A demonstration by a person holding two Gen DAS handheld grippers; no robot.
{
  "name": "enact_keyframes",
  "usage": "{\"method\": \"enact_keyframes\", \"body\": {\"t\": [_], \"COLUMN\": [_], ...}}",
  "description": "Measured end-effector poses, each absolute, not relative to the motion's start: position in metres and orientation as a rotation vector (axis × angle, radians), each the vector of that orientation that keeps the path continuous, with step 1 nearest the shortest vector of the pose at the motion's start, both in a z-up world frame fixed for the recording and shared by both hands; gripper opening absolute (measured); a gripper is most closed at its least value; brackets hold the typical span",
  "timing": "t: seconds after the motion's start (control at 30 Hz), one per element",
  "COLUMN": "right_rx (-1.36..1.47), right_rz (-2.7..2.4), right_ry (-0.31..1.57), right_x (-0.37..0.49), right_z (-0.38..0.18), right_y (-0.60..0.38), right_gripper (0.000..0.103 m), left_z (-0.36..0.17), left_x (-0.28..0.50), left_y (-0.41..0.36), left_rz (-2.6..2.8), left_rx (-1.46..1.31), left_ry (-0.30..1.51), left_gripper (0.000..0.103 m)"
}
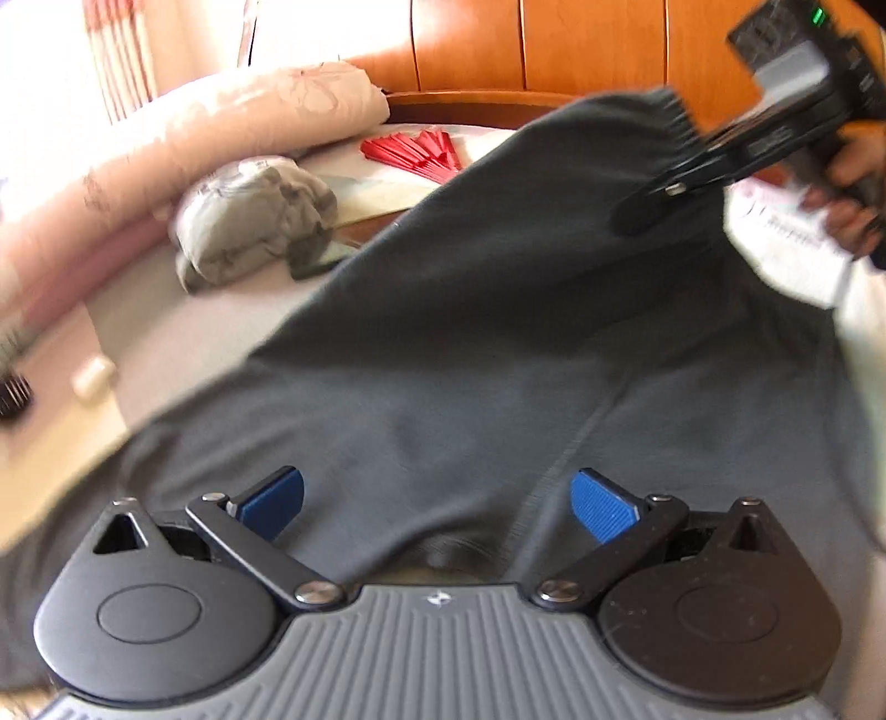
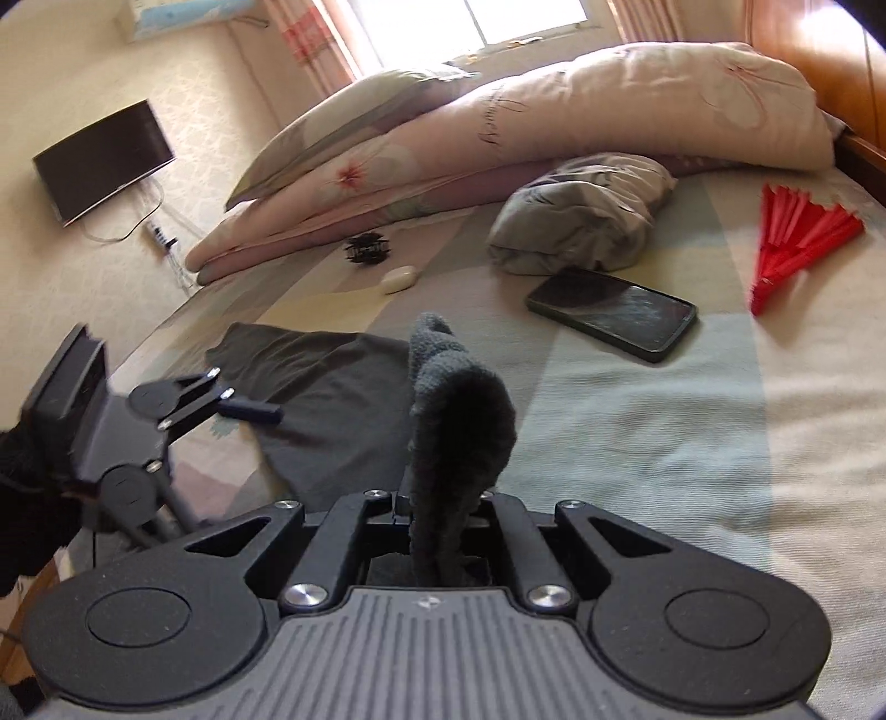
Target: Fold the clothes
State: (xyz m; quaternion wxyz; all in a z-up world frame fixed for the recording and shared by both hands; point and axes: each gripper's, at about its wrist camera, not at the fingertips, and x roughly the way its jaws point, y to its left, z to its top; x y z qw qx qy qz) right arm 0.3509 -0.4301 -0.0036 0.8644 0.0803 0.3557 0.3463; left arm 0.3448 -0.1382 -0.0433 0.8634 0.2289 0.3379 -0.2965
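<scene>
Left tongs (image 1: 437, 498): apart over cloth | right tongs (image 1: 673, 191): clamped on ribbed hem | dark grey garment (image 1: 443, 332): long axis lower left to upper right, smooth, on bed (image 2: 664, 432)

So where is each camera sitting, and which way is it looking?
Left wrist: sits on the left hand-held gripper, jaws open, looking down over the dark grey garment toward the wooden headboard; a hand shows.
Right wrist: sits on the right hand-held gripper, shut on the garment's edge, looking across the bed toward the window.
Both share: the garment, red fan, pink quilt, and each other's gripper.
</scene>
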Motion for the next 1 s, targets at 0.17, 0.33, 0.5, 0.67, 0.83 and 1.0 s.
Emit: {"method": "enact_keyframes", "body": {"t": [0.17, 0.33, 0.5, 0.67, 0.83, 1.0], "right_rx": [0.128, 0.039, -0.011, -0.001, 0.002, 0.009], "right_rz": [0.792, 0.848, 0.850, 0.844, 0.837, 0.832], "right_ry": [0.746, 0.779, 0.821, 0.832, 0.836, 0.846], "right_x": [0.332, 0.310, 0.299, 0.297, 0.294, 0.294], "right_z": [0.000, -0.007, -0.020, -0.025, -0.026, -0.030], "right_y": [-0.422, -0.415, -0.412, -0.415, -0.417, -0.417], "right_gripper": [0.008, 0.008, 0.008, 0.008, 0.009, 0.010], "left_z": [-0.054, -0.067, -0.078, -0.084, -0.092, -0.098], "left_x": [0.352, 0.362, 0.365, 0.366, 0.362, 0.361], "left_y": [-0.149, -0.153, -0.147, -0.143, -0.139, -0.133], "left_rz": [-0.547, -0.497, -0.457, -0.460, -0.522, -0.541], "left_rx": [0.623, 0.714, 0.790, 0.882, 1.043, 1.210], "left_ry": [0.608, 0.542, 0.480, 0.408, 0.298, 0.229], "left_gripper": [0.102, 0.102, 0.102, 0.102, 0.102, 0.102]}}
